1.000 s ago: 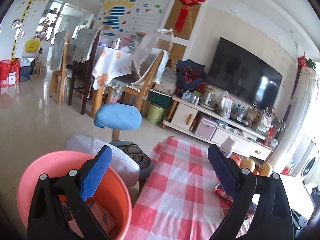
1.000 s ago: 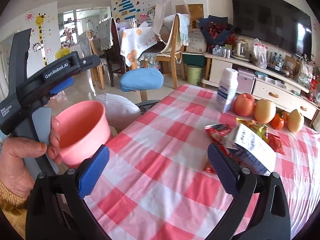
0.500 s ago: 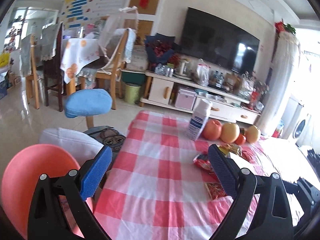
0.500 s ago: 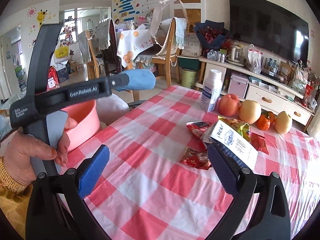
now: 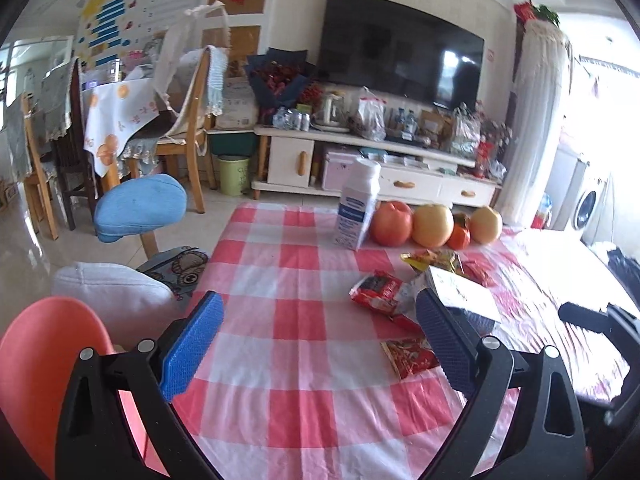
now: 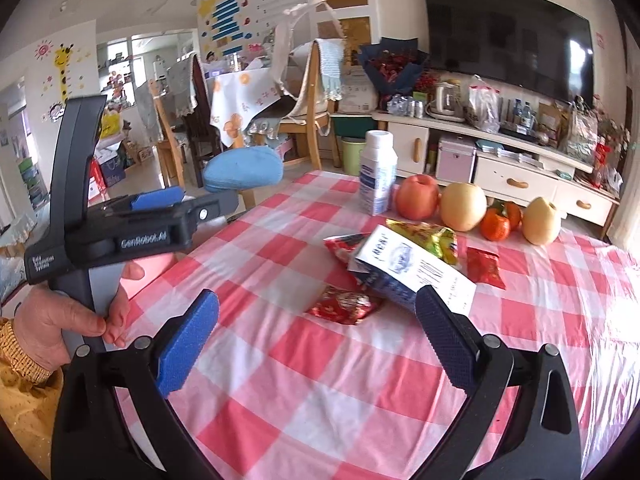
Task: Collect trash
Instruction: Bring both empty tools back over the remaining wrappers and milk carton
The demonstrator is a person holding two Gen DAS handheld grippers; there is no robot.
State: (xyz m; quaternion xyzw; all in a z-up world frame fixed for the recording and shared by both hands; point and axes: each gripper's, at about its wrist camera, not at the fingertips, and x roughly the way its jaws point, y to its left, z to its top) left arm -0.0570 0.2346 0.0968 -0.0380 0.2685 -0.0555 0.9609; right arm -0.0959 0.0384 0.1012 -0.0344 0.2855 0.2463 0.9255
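Note:
Trash lies on the red-checked table (image 6: 304,360): a crushed blue-and-white carton (image 6: 412,276), a red wrapper (image 6: 344,306) before it, a yellow-green packet (image 6: 428,236) and a small red packet (image 6: 484,266). The carton (image 5: 460,294) and red wrappers (image 5: 410,358) also show in the left wrist view. A pink bin (image 5: 44,368) stands off the table's left edge. My left gripper (image 5: 316,348) is open and empty over the table's left part. My right gripper (image 6: 316,340) is open and empty just short of the trash.
A milk bottle (image 6: 378,178) stands upright at the far table edge beside an apple (image 6: 416,202), pears (image 6: 464,206) and tangerines (image 6: 496,224). A blue stool (image 5: 140,208) and a white cushion (image 5: 108,292) sit left of the table.
My left gripper swung right from over the pink bin to over the table. My right gripper moved forward toward the trash pile. Both stayed open.

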